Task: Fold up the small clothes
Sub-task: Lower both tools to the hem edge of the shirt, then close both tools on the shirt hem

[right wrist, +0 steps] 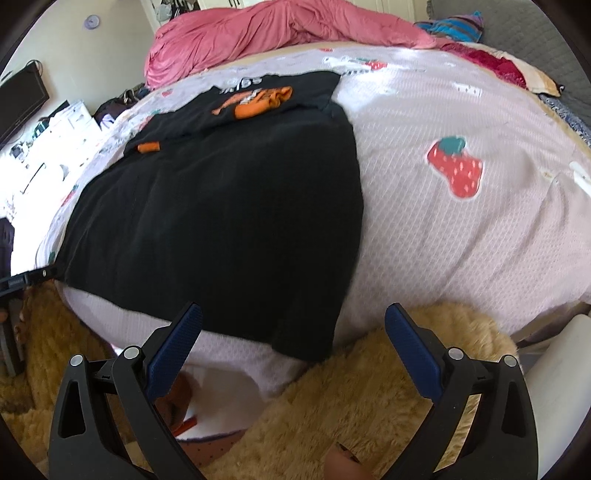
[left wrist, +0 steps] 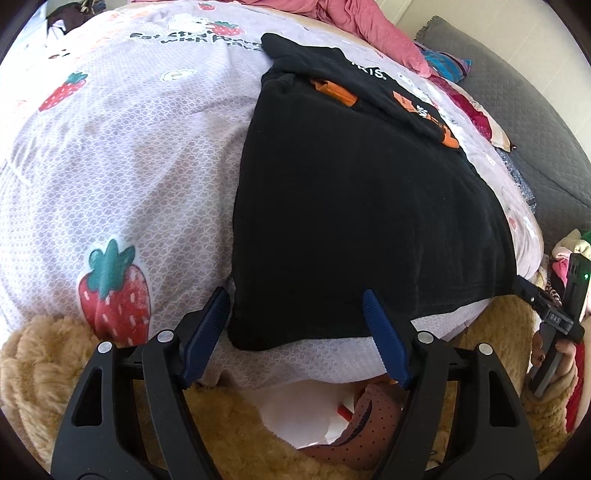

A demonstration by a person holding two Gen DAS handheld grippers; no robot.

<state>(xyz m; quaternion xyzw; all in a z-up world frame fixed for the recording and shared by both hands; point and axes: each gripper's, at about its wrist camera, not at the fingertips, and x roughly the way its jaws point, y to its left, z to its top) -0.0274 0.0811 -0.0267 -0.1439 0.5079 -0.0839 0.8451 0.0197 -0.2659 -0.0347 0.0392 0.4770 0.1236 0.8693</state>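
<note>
A black T-shirt (left wrist: pixel 351 206) with orange print lies flat on the strawberry-print bed cover (left wrist: pixel 129 166); its far part is folded over, showing the orange print. It also shows in the right wrist view (right wrist: pixel 221 214). My left gripper (left wrist: pixel 295 299) is open, its jaws astride the shirt's near left corner at the bed edge. My right gripper (right wrist: pixel 291 314) is open, just before the shirt's near right corner, holding nothing. The right gripper also appears in the left wrist view (left wrist: pixel 554 317) at the far right.
A pink duvet (right wrist: pixel 277 33) is bunched at the far side of the bed. A grey quilted cushion (left wrist: pixel 517 99) and colourful clothes (right wrist: pixel 454 26) lie at the right. A tan fluffy blanket (right wrist: pixel 351 387) hangs below the bed edge.
</note>
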